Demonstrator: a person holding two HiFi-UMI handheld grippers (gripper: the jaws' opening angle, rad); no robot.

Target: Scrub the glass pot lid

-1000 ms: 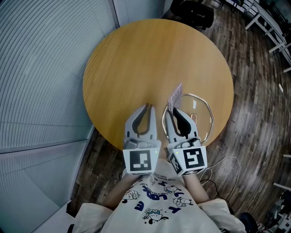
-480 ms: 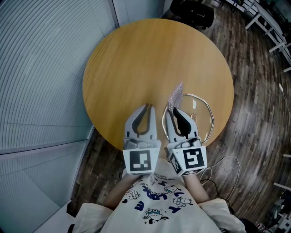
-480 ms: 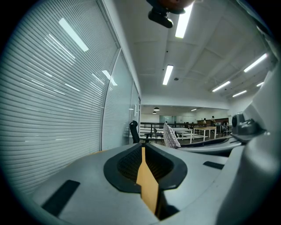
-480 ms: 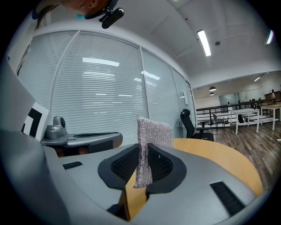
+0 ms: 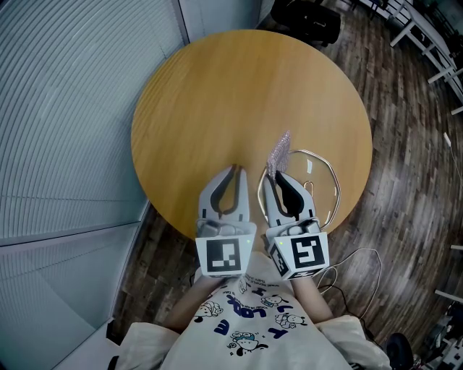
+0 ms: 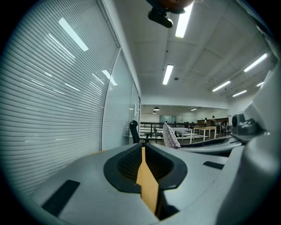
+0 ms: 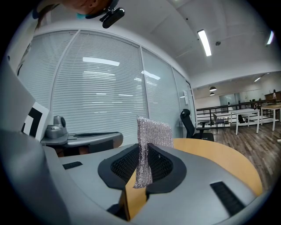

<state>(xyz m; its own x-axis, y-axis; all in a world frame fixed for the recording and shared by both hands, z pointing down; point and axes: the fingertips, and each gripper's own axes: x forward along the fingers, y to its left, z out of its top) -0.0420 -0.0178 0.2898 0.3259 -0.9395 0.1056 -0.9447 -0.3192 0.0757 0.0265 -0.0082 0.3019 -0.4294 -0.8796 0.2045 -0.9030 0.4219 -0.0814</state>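
Observation:
The glass pot lid, clear with a thin metal rim, lies flat on the round wooden table near its right front edge. My right gripper is shut on a silvery mesh scrub pad that sticks up out of its tips, just left of the lid. In the right gripper view the scrub pad stands upright between the closed pads. My left gripper is beside the right one, shut with nothing in it. The left gripper view shows the jaws closed over the table and the scrub pad off to the right.
A wall of white blinds runs along the left. A black office chair stands beyond the table's far edge. A cable lies on the dark wood floor at right, with white desks at the upper right.

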